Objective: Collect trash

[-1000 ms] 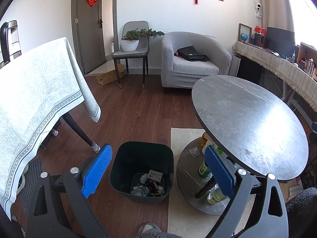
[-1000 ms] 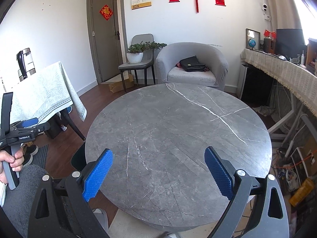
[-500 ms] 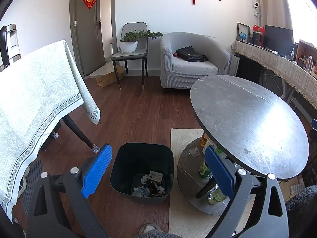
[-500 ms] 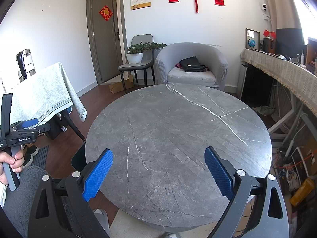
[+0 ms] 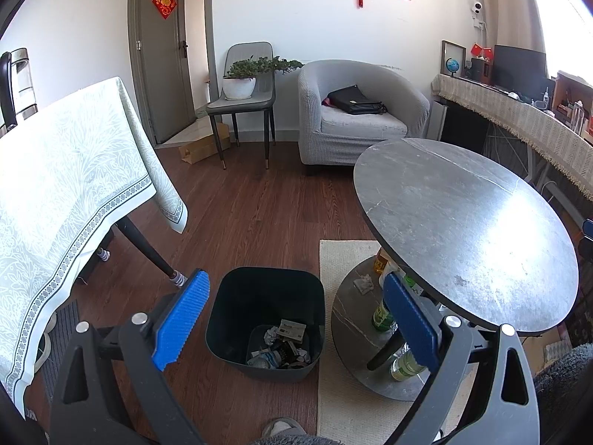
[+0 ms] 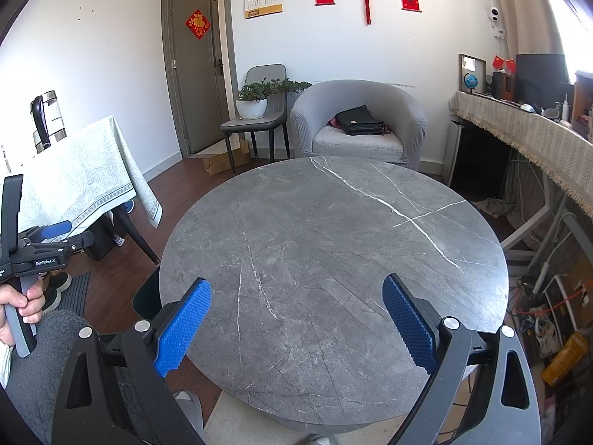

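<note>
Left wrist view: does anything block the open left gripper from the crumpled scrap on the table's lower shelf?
Partly. The round tabletop overhangs the crumpled scrap, and bottles stand beside it. The left gripper hangs above the trash bin.

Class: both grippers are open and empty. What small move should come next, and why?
Probably lower the left gripper toward the crumpled scrap on the table's lower shelf. The tabletop looks bare, the bin already holds trash, and that scrap is the only loose piece showing.

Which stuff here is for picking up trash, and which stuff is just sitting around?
For the job:
- dark bin with crumpled trash inside
- crumpled scrap on the lower shelf
- left gripper, right gripper, both open

Just there:
- armchair with black bag
- potted plant
- tablecloth
</note>
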`<move>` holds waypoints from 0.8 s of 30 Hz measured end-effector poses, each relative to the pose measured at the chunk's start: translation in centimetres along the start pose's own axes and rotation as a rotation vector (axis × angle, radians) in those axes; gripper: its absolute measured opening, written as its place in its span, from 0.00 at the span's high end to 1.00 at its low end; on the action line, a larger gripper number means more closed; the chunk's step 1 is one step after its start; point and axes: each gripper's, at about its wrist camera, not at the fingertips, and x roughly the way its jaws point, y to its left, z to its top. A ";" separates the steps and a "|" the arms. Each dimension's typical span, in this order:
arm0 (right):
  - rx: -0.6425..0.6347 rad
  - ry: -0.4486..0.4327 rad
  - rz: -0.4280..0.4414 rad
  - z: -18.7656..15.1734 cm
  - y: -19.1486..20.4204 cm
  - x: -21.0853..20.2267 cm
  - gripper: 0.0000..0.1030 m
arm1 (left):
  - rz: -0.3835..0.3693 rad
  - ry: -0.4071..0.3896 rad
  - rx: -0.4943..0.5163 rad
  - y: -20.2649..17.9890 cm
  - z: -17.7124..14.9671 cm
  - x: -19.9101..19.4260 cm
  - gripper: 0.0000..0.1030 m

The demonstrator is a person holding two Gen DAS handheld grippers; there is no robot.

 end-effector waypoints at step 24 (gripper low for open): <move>0.005 -0.002 -0.002 0.1 0.0 -0.1 0.08 | -0.005 0.003 -0.003 0.1 -0.1 0.2 0.06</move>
